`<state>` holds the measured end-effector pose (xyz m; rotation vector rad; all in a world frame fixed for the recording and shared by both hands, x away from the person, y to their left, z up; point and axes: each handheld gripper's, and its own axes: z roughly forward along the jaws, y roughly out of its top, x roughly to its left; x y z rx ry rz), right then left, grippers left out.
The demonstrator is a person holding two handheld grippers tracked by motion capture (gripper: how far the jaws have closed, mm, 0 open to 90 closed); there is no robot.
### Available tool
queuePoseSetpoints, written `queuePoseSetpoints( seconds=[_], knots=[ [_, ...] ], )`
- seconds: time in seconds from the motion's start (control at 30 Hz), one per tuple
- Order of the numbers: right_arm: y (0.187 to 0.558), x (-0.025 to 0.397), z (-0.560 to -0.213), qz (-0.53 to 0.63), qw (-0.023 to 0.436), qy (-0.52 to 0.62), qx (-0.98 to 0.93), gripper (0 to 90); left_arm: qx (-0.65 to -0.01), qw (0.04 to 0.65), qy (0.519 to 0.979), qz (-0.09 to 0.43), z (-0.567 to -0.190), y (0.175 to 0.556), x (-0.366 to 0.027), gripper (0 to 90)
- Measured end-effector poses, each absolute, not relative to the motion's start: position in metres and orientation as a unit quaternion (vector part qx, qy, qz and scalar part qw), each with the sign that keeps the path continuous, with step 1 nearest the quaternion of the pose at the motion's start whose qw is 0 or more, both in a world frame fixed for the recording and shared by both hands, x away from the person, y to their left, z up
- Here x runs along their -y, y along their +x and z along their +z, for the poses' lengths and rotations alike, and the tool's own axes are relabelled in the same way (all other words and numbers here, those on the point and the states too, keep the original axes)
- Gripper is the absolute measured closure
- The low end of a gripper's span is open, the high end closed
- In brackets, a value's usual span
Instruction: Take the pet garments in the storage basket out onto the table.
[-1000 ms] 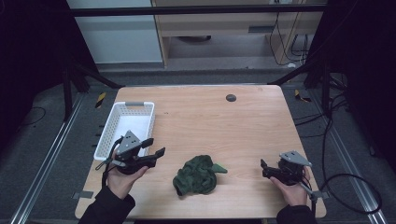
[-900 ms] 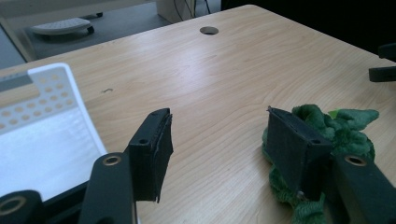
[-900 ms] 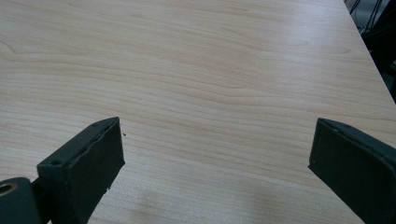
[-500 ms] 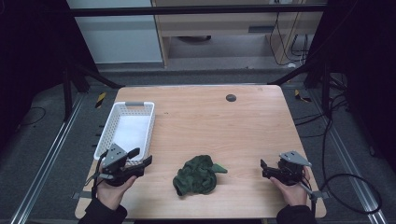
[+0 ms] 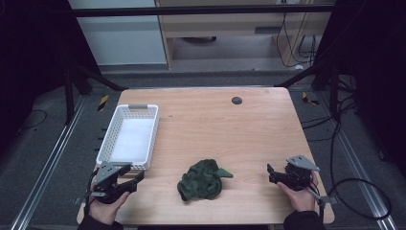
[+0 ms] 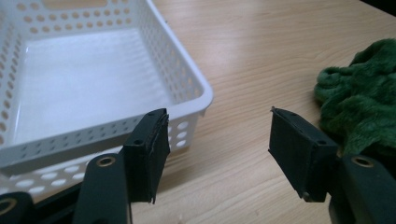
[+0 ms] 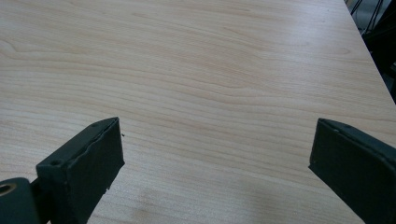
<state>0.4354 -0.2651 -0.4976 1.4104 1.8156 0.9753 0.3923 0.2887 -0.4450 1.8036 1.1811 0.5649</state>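
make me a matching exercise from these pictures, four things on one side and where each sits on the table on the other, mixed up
Things:
1. white basket
2. green cloth
3. left claw
4. right claw

Places:
A. near edge of the table, about midway between the two hands
B. front right corner of the table, open over bare wood
C. left side of the table, nothing inside it
D. front left corner, just in front of the basket's near wall

Pairs: 1-C, 2-A, 3-D, 4-B

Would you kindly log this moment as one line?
left gripper open, empty, beside basket | right gripper open, empty | green cloth crumpled on table
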Motion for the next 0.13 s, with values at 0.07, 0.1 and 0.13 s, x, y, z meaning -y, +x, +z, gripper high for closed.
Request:
queuePoseSetpoints(
  seconds=[0.07,0.1,0.13],
  knots=[
    [0.4352,0.2653,-0.4975,0.370,0.317,0.536,-0.689,2.8,-0.481,0.441,0.722,0.230,-0.4464,0.3904,-0.2917,36.4],
    [0.4349,0.2655,-0.4972,0.372,0.317,0.535,-0.689,2.8,-0.482,0.439,0.721,0.234,-0.4472,0.3895,-0.2935,36.4],
    [0.4348,0.2659,-0.4971,0.371,0.319,0.535,-0.689,2.8,-0.486,0.437,0.719,0.237,-0.4483,0.3886,-0.2956,36.1]
  ],
)
